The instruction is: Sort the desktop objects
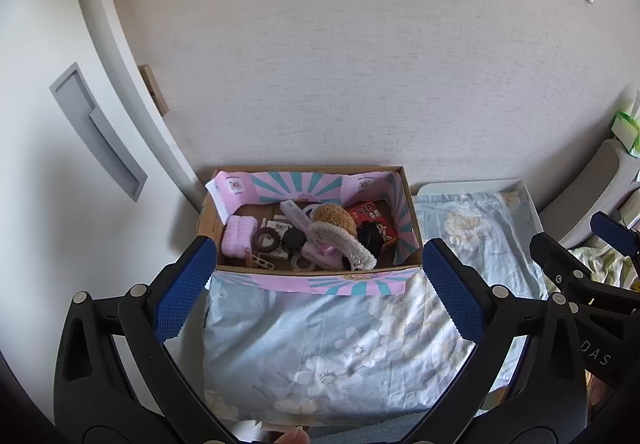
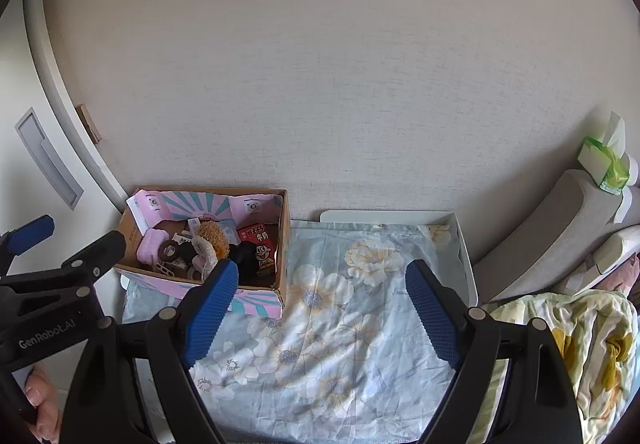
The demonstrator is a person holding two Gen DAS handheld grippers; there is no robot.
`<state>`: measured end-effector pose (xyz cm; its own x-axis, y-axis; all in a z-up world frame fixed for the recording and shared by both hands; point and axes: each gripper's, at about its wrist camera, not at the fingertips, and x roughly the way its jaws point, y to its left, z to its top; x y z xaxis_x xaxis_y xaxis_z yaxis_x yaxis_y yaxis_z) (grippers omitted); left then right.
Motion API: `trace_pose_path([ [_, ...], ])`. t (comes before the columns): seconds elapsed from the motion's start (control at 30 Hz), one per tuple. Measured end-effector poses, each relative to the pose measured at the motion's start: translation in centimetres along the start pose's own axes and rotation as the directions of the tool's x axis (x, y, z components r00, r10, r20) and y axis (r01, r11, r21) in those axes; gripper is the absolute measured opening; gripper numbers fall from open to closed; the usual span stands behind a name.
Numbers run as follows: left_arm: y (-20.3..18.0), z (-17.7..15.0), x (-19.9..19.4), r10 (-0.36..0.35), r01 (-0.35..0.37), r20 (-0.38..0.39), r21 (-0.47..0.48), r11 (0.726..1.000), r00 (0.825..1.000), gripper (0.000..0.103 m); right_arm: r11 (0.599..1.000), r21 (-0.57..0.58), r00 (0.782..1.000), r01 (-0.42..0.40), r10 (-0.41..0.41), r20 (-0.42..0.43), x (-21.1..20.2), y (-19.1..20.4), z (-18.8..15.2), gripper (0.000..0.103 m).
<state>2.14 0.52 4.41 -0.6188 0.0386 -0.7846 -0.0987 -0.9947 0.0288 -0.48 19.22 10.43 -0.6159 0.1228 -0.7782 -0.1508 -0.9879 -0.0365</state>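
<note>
A cardboard box (image 1: 408,204) with pink and teal lining stands at the back left of the floral-cloth table (image 1: 320,344), against the wall. It holds several small things: a red snack carton (image 1: 374,224), a brown plush (image 1: 336,220), a pink pouch (image 1: 236,238), a brown ring (image 1: 265,240), a clear hair clip (image 1: 360,254). My left gripper (image 1: 316,264) is open and empty, just in front of the box. My right gripper (image 2: 320,284) is open and empty over the cloth, right of the box (image 2: 285,236). The red carton (image 2: 258,244) shows there too.
A white tray edge (image 2: 460,228) frames the table's back right. A grey headboard (image 2: 560,228) with a green tissue pack (image 2: 606,164) stands at the right, with a yellow-flowered blanket (image 2: 580,344) below it. A white door (image 1: 60,164) is at the left.
</note>
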Motion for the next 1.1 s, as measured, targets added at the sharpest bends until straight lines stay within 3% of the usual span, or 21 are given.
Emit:
trace_pose_path([
  [1.1,-0.13,-0.19,-0.44,-0.012,0.012,0.001,0.016,1.0,1.0,0.102,1.0,-0.015,1.0,-0.004,0.004,0.007,-0.26,-0.09,-0.26,0.084],
])
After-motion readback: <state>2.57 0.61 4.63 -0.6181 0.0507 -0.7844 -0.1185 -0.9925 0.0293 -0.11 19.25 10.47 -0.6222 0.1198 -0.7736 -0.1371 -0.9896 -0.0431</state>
